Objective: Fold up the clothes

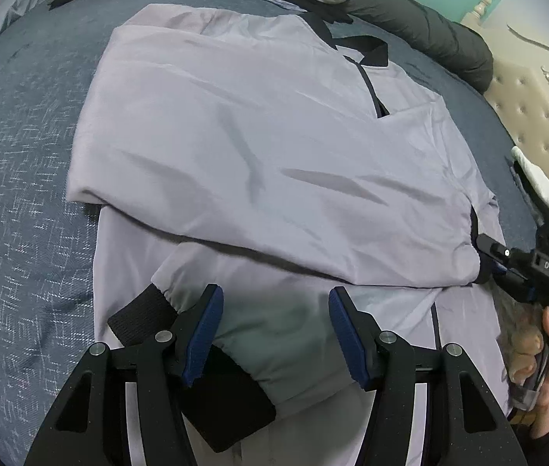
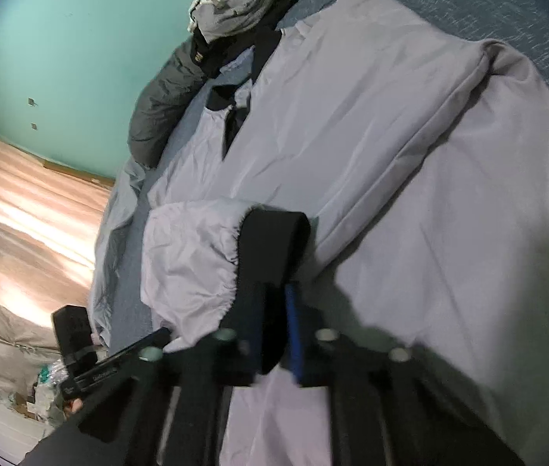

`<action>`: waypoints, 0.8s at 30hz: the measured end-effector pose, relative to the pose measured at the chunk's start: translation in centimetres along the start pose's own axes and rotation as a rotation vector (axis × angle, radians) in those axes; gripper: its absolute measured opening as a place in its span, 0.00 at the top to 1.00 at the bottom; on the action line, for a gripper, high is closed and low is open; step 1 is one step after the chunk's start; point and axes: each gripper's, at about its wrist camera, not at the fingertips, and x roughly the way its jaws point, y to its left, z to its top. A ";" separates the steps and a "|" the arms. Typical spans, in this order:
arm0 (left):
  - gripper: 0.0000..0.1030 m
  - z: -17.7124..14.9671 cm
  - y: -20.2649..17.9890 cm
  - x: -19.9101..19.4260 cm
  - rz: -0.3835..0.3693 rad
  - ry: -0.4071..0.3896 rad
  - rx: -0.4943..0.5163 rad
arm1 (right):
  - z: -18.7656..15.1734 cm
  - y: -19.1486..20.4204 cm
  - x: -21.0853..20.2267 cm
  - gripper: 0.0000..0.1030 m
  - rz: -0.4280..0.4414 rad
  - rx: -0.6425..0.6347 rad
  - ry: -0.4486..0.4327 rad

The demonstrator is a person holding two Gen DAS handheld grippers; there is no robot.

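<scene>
On the blue bed (image 1: 22,202) the lavender jacket (image 1: 258,163) lies with both sleeves crossed over its body; the body fold remains. The left gripper (image 1: 274,334) hangs wide open above one cuff (image 1: 138,318); the right gripper (image 2: 274,334) pinches the other cuff (image 2: 270,248)

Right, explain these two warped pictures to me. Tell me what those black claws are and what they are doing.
No robot here: a person holds a hand-operated gripper in each hand, each with a fisheye camera looking along its fingers.

Left-gripper view: the left gripper is open above a lilac jacket spread on a blue bedspread. The right gripper shows at the jacket's edge.

Right-gripper view: the right gripper is shut on the sleeve's black cuff.

Other clothes are heaped beyond the jacket.
</scene>
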 end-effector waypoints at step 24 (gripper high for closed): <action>0.41 -0.1 1.3 -1.7 0.066 -0.050 -0.043 | -1.9 -0.5 -11.9 0.95 0.009 0.036 -0.280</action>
